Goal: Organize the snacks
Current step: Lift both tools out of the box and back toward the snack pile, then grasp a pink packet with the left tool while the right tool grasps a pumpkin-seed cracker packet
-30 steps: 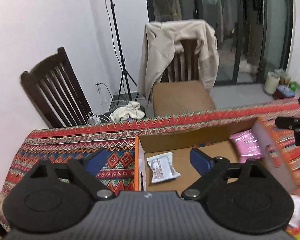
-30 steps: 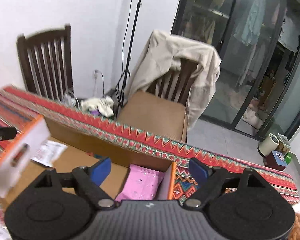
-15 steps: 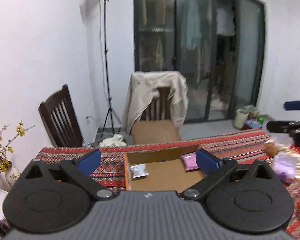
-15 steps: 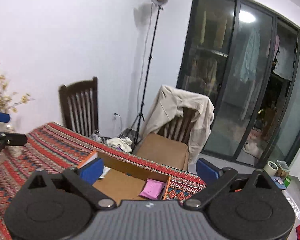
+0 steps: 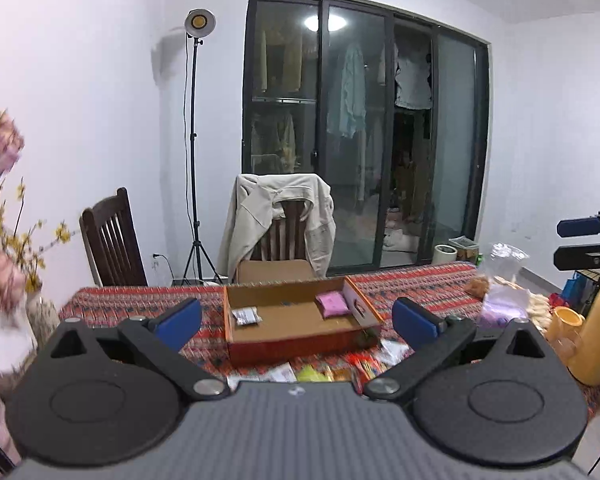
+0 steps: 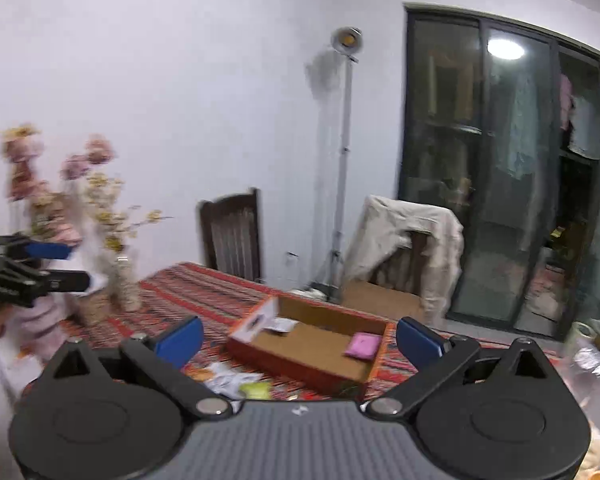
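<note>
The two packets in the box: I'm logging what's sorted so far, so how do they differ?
The pink packet is one plain colour; the white packet is pale with dark print. The pink packet lies at the box's right end, against its side wall, and the white packet at the left end. The pink packet looks somewhat larger. Both lie flat on the box floor, apart from each other.

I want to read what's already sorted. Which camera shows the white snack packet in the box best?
The left wrist view: the white packet lies flat in the cardboard box, sharp and unobstructed. In the right wrist view the packet is blurred and partly hidden behind the box's raised flap.
</note>
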Demonstrator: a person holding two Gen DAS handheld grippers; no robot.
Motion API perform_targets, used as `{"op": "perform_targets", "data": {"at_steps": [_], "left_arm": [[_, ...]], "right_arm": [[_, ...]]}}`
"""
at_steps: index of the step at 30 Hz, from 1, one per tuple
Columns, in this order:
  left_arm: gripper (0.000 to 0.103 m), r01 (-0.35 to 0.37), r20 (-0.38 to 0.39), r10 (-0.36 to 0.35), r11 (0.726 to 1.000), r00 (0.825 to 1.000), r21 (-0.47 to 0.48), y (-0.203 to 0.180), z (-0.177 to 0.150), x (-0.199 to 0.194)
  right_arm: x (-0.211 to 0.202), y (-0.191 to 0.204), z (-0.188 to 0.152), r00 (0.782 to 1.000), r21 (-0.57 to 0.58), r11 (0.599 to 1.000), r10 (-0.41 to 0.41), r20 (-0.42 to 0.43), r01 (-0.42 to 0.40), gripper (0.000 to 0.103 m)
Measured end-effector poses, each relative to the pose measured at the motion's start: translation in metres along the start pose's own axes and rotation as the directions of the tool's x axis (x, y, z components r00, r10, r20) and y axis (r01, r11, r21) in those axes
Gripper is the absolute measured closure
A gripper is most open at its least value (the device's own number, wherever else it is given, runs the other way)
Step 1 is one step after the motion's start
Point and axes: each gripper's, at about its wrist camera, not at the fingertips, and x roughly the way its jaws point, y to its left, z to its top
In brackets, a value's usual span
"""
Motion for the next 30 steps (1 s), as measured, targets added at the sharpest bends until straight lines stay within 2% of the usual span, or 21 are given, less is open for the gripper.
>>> {"op": "perform_targets", "data": {"at_steps": [4, 9, 12, 16, 19, 23, 30], "left_arm": [[0.0, 0.014, 0.007, -0.015, 1.0, 1.0, 0.013, -0.005, -0.048, -0.023], [0.0, -0.012, 0.009, 0.012, 1.0, 1.0, -0.001, -0.002, -0.103, -0.035], [0.0, -0.026, 0.009, 0.026, 0.999, 1.0, -0.031, 0.002, -0.133, -0.039], [0.0, 0.006, -0.005, -0.007, 0.998, 1.0, -0.057, 0.005, -0.176, -0.036], [0.0, -0.026, -0.03, 0.023, 0.993, 0.999, -0.111, 0.007, -0.203, -0.031], [0.0, -0.047, -0.043, 0.042, 0.99, 0.998, -0.13, 0.011, -0.214, -0.029], [0.0, -0.073, -0.072, 0.064, 0.99, 0.995, -0.121, 0.019, -0.214, -0.012]], "right_arm": [[-0.026, 0.009, -0.052, 0.999, 0.02, 0.999, 0.034, 0.037, -0.035, 0.0], [-0.049, 0.031, -0.12, 0.996, -0.003, 1.0, 0.002, 0.086, -0.002, 0.0], [-0.056, 0.039, -0.163, 0.996, 0.038, 0.999, 0.003, 0.092, -0.007, 0.0], [-0.056, 0.051, -0.219, 0.996, 0.078, 0.997, -0.03, 0.083, 0.024, 0.0], [-0.052, 0.048, -0.253, 0.995, 0.152, 0.988, -0.045, 0.084, 0.032, 0.0], [-0.044, 0.039, -0.283, 0.995, 0.238, 0.97, -0.069, 0.069, 0.05, 0.0], [-0.033, 0.035, -0.293, 0.989, 0.214, 0.969, -0.141, 0.049, 0.128, 0.0]]}}
